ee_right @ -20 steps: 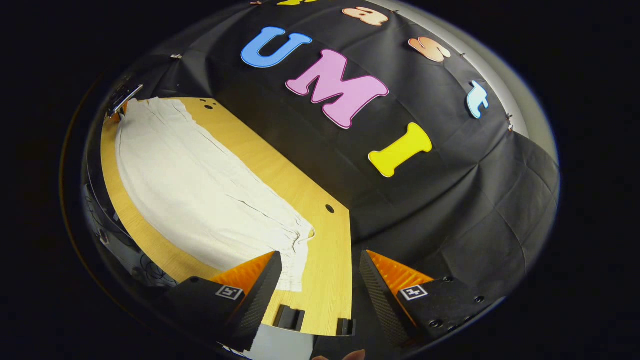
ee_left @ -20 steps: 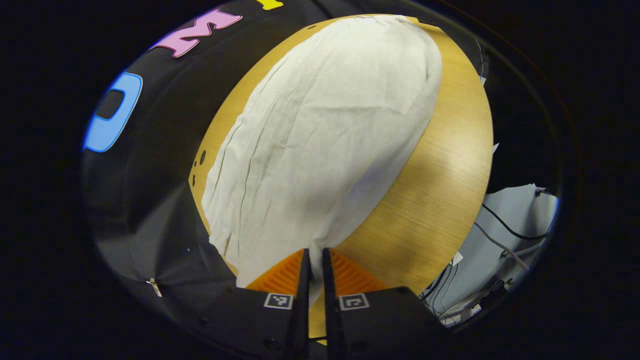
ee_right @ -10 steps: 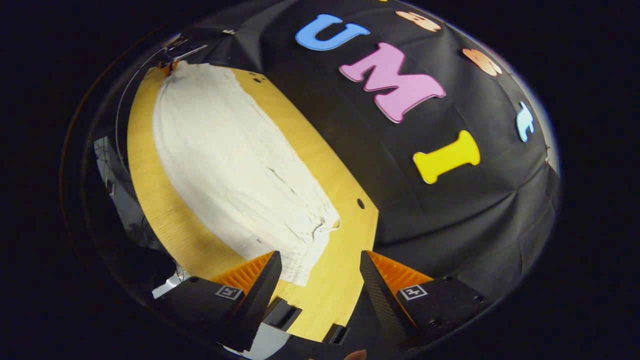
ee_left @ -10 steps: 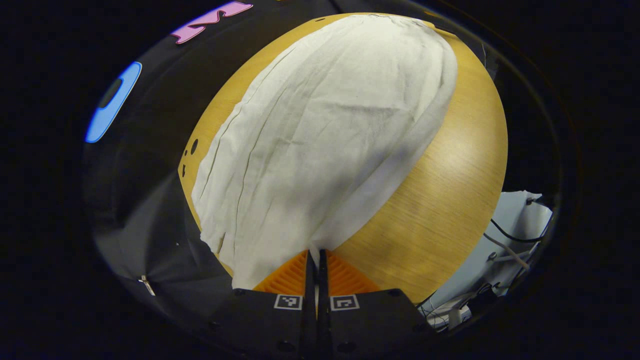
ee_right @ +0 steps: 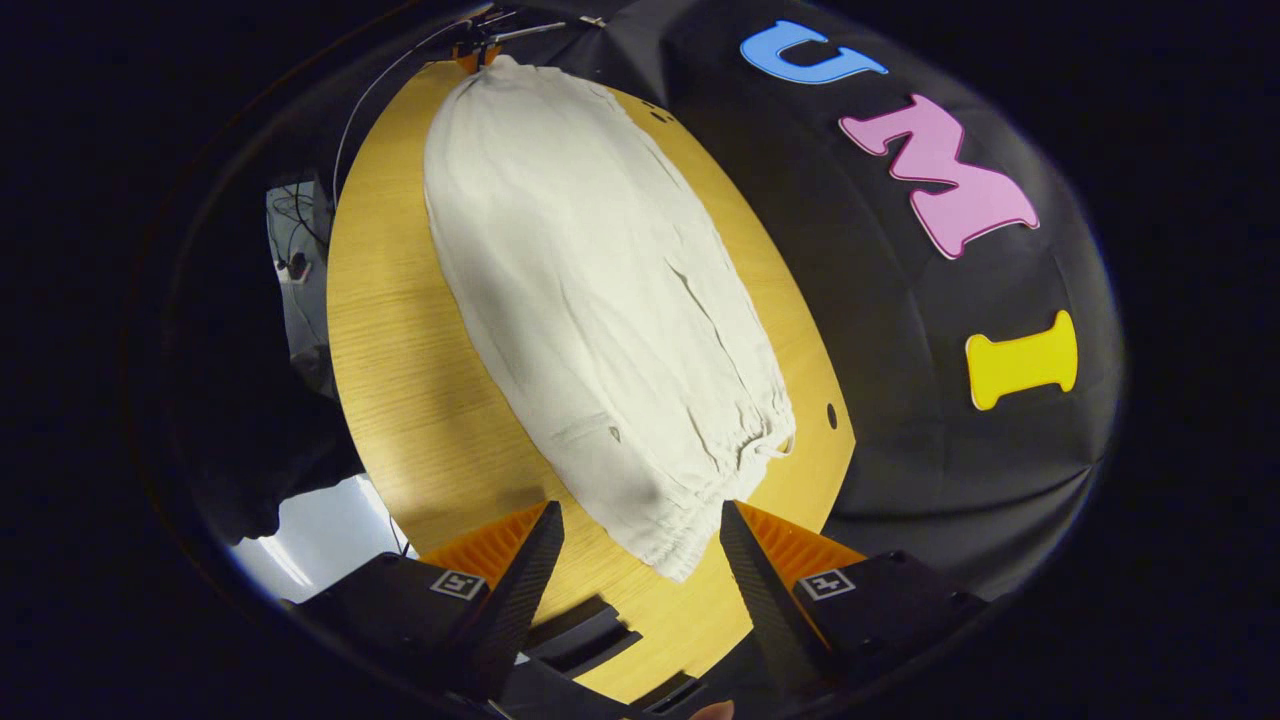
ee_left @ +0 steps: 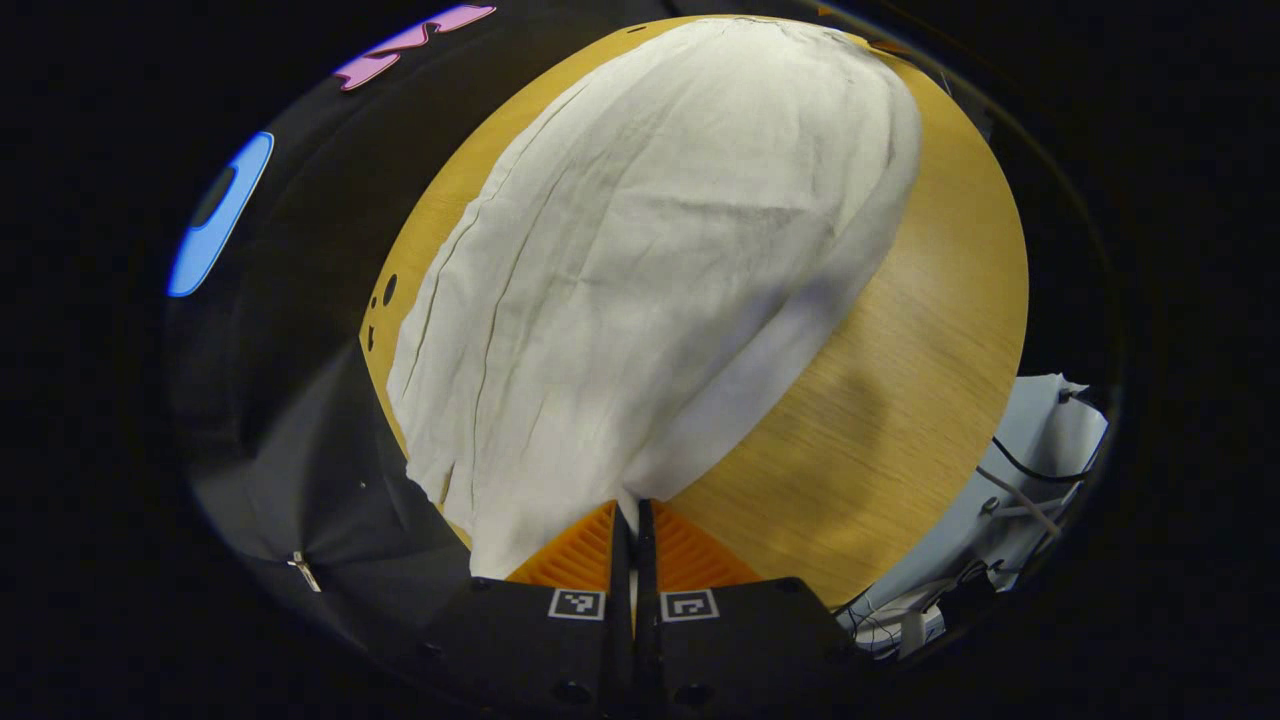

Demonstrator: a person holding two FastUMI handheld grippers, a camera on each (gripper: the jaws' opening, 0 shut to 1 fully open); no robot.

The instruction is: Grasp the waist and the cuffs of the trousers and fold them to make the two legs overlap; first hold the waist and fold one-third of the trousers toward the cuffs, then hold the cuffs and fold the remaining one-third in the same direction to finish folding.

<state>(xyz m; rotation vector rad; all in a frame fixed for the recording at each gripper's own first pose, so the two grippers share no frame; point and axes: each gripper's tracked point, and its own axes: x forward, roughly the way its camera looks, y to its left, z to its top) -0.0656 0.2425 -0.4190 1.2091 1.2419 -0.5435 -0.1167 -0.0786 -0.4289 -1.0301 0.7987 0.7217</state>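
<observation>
Cream trousers [ee_left: 640,260] lie lengthwise on a wooden table [ee_left: 900,380], the legs stacked one on the other. My left gripper [ee_left: 630,506] is shut on the fabric's near end at the table's edge, and the cloth rises slightly toward it. In the right gripper view the trousers [ee_right: 590,290] run away from me, with the gathered elastic waist [ee_right: 700,480] nearest. My right gripper [ee_right: 637,515] is open just above the table, and the waist's corner lies between its fingers without either finger pressing on it.
Small round holes mark the table [ee_right: 400,350] near the black cloth wall [ee_right: 920,440]. Dark slots [ee_right: 590,635] cut its near edge. Cables and a pale floor [ee_left: 1010,470] lie beyond the table's side.
My right gripper swung across toward the waist, which now sits between its open fingers. The left fingers closed the last small gap on the cloth and barely moved.
</observation>
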